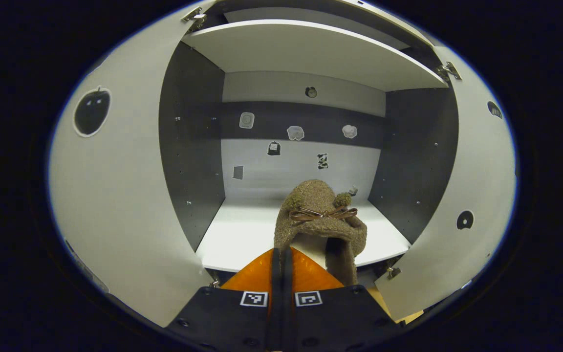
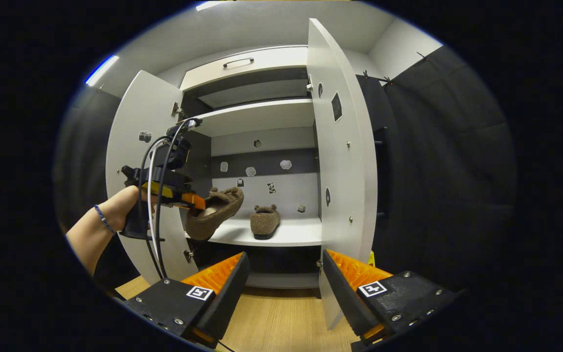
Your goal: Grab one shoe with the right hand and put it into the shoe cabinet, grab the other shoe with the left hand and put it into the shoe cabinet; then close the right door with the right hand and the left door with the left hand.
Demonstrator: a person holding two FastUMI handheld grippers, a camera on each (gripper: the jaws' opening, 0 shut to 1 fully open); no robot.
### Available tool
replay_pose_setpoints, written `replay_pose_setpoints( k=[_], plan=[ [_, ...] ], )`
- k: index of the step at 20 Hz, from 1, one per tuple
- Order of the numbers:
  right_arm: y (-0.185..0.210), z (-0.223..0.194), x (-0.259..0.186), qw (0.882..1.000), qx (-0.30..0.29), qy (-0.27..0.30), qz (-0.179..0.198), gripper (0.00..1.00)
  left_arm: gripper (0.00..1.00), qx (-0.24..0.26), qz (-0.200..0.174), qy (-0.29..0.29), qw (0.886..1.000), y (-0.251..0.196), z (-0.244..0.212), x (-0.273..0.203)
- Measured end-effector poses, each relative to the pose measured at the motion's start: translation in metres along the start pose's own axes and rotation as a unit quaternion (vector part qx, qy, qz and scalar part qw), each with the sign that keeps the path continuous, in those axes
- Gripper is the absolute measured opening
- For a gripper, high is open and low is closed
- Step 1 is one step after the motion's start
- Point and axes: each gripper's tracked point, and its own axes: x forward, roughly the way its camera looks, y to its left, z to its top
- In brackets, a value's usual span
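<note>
A: Now, the jaws first: the left gripper (image 1: 281,274) has its jaws drawn narrow on the heel edge of the second shoe (image 1: 318,220), which hangs toe-forward in front of the cabinet's lower shelf (image 1: 242,234); the right gripper (image 2: 284,283) has its jaws wide apart with nothing between them, back from the shelf and low in front of it.

B: And the first shoe (image 2: 265,221)?

A: Already resting flat on that shelf, toward its right half in the right gripper view; the carried one (image 2: 215,211) is just left of it, tilted toe-up, its sole at the shelf's front lip.

B: So the step in hand is placing the second one?

A: I'd judge so; carry it further in over the shelf's left half, level the sole, lower until it sits, then release; keep it apart from the first shoe so neither is nudged.

B: Doors?

A: The left door (image 2: 137,161) and the right door (image 2: 342,161) both stand open either side of the shelf; set the heel fully behind the lip, or the doors may catch it.
</note>
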Motion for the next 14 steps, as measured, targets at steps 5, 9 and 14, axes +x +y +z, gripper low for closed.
replay_pose_setpoints(
  k=[5,9,14],
  plan=[
    [-0.008,0.008,0.002,1.000,0.007,-0.007,-0.019,0.92,0.06,-0.005,0.010,-0.002,1.000,0.012,0.022,0.054],
    [-0.012,0.007,0.002,0.999,0.005,-0.012,-0.030,0.92,0.06,-0.008,0.017,0.025,1.000,0.019,0.010,0.095],
    [-0.011,0.002,0.001,0.999,0.004,-0.012,-0.044,0.92,0.06,-0.030,0.018,0.063,0.997,0.027,-0.019,0.130]
  ],
)
